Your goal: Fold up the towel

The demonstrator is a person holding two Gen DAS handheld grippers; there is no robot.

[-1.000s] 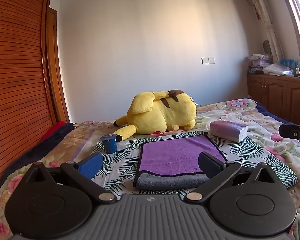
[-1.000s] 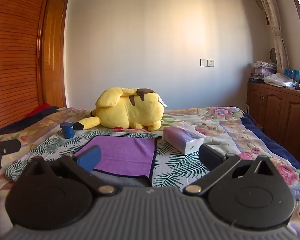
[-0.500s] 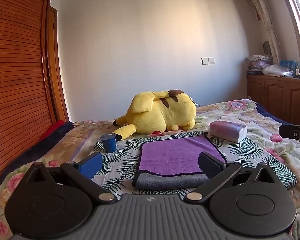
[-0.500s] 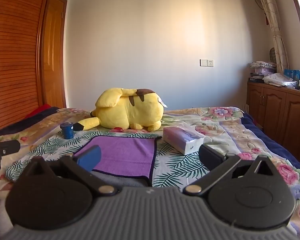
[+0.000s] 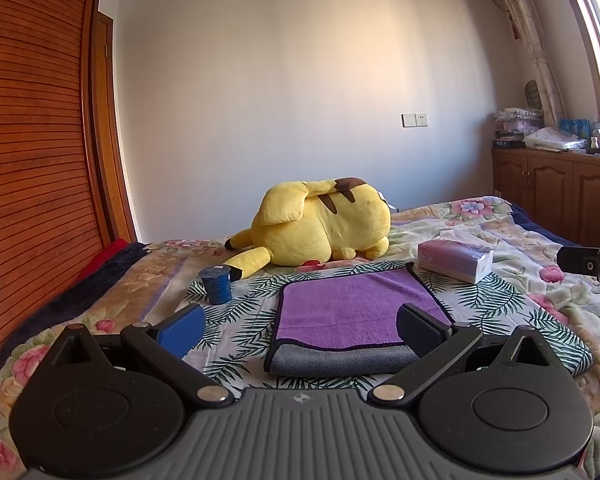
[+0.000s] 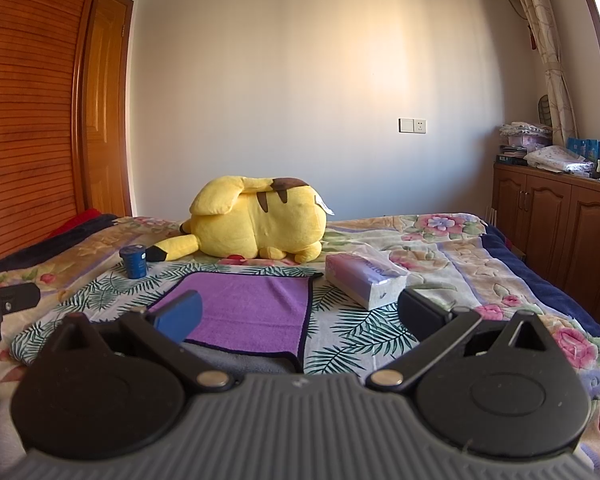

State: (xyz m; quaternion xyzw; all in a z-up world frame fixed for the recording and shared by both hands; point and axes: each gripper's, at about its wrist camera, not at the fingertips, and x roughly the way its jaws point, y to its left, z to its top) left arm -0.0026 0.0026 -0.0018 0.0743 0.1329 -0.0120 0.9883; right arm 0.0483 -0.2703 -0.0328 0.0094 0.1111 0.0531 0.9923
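Observation:
A purple towel with a grey underside lies folded flat on the bed, its grey fold edge nearest me. It also shows in the right wrist view. My left gripper is open and empty, held just short of the towel's near edge. My right gripper is open and empty, above the towel's near right corner. Each gripper shows at the edge of the other's view: the right gripper and the left gripper.
A yellow plush toy lies behind the towel. A tissue pack sits to its right, a small blue cup to its left. The floral bedspread covers the bed. Wooden cabinets stand at right.

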